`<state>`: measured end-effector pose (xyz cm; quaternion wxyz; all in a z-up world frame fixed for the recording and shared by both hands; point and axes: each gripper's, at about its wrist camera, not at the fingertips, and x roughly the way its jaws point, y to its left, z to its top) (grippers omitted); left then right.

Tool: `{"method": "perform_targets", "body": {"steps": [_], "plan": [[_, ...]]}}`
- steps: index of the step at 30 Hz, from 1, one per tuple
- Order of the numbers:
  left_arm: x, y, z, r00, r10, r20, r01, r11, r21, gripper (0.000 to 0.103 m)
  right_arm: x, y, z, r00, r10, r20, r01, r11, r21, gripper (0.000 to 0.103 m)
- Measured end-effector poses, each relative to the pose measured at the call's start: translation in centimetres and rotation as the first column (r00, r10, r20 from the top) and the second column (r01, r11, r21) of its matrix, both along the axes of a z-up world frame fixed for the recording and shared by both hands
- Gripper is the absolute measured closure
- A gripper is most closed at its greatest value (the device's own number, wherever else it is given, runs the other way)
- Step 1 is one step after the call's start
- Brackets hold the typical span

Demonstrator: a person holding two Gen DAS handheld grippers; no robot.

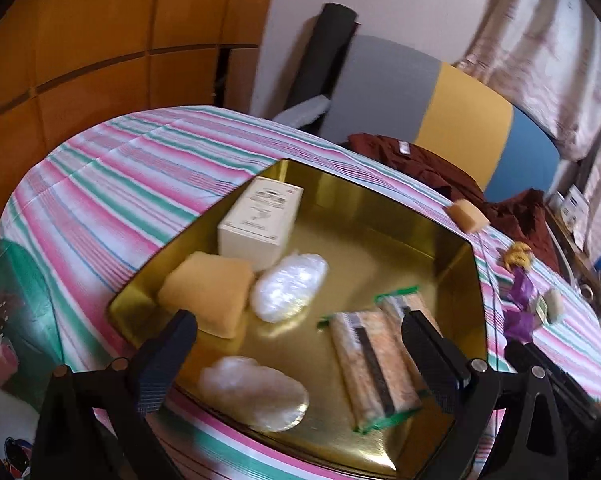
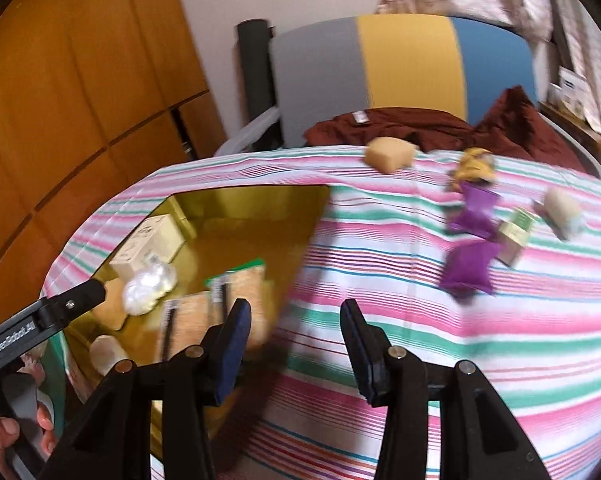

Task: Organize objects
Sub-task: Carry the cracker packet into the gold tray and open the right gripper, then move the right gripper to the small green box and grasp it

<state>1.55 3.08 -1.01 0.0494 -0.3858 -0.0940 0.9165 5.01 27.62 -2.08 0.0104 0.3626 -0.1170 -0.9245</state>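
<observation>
Two downward wrist views sharing the gold tray (image 1: 380,200).

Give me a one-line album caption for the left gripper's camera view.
Open left gripper hovers over a gold tray holding a white box, sponge and snack packs.

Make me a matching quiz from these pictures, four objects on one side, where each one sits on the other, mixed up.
Things:
1. white rectangular cardboard box
2. purple soft pouches
3. dark red crumpled cloth
4. two green-edged wrapped snack packs

Places:
A. on the striped tablecloth, outside the tray
B. far corner of the shiny gold metal tray
C. beyond the table's far edge, by the grey, yellow and blue panel
D. near side of the tray

Pairs: 1-B, 2-A, 3-C, 4-D
</observation>
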Motion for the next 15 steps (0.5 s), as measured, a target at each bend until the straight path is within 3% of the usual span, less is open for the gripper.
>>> {"method": "perform_targets", "body": {"steps": [7, 15], "plan": [[0.9, 2.3, 0.5, 0.996, -0.089, -0.015, 0.089, 0.996, 0.002, 0.000, 1.5, 5.6, -2.0, 0.992, -0.109, 0.066, 0.109, 0.994, 0.004, 0.056], [2.3, 5.5, 0.3, 0.982, -0.189, -0.005, 0.188, 0.982, -0.027, 0.000, 3.4, 12.5, -4.6, 0.959, -0.259, 0.113, 0.262, 0.965, -0.015, 0.056]]}}
